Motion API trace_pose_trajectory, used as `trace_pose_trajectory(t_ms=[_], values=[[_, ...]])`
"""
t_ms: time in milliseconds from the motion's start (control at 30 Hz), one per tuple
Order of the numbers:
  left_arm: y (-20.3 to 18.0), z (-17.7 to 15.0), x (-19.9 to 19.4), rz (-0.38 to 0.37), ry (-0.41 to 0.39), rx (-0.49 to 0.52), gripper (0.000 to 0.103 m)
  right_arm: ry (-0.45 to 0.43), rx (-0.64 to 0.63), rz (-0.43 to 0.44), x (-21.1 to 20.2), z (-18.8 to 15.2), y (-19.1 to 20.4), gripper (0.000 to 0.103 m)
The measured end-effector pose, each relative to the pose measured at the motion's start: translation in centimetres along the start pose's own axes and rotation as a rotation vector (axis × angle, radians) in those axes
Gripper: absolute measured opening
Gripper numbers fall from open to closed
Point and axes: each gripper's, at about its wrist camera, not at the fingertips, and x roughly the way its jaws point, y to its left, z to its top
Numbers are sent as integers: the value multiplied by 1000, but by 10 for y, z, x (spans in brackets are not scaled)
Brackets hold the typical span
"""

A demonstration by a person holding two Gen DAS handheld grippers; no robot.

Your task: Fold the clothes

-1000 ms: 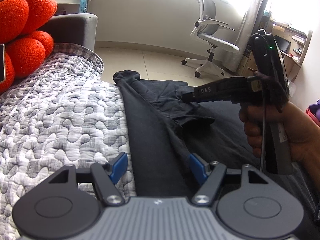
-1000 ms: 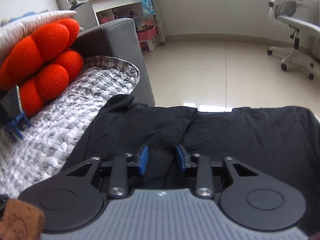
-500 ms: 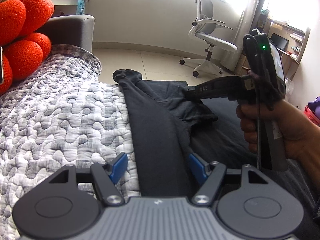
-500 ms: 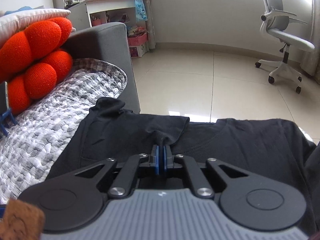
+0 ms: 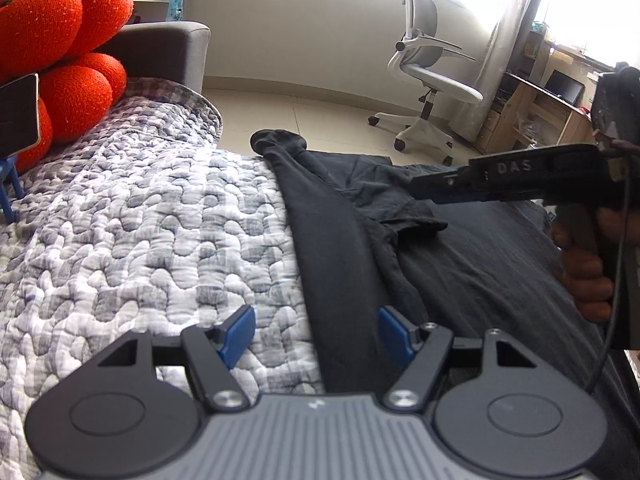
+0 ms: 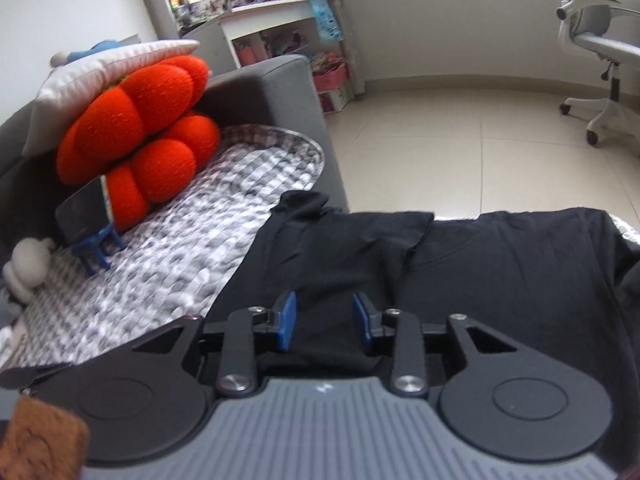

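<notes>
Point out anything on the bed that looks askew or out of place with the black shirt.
The black shirt lies mostly flat on the quilt, but its folded-in sleeve is rumpled, and a bunched corner sticks out past the bed's edge. Nothing looks damaged.

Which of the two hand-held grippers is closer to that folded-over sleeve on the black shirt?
The right hand-held gripper. It hangs open just above the folded sleeve of the black shirt. The left hand-held gripper sits further down, open, straddling the shirt's folded side edge.
</notes>
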Motion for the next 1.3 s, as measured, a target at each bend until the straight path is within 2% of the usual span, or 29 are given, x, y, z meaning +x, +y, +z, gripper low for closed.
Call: trace_pose_trajectory(t_ms=[133,200,600,767,867,967,1000,1133,1200,1300], values=[[-3,-3,1,15,7,25,71,81,-23,63,-12,-21,17,38],[-3,-3,-1,13,10,24,71,91,-37,62,-23,-32,23,38],[4,-8,-19,36,15,2,71,56,-55,58,-112,-78,35,39],[-11,-13,-20,30,30,60,71,-17,-79,61,-159,-81,45,39],[-23,-19,-12,48,58,116,72,-61,-73,88,-192,-80,49,39],[-33,-23,-12,57,46,163,74,-79,-68,116,-220,-82,53,39],[-32,-23,-15,54,44,152,74,-75,-58,137,-227,-85,53,39],[-28,-21,-25,38,36,103,74,-21,-30,252,-236,-102,55,43],[-27,-22,-32,48,29,100,74,56,-18,292,-218,-119,60,44],[-24,-24,-46,55,18,84,74,175,-14,296,-178,-149,76,44]])
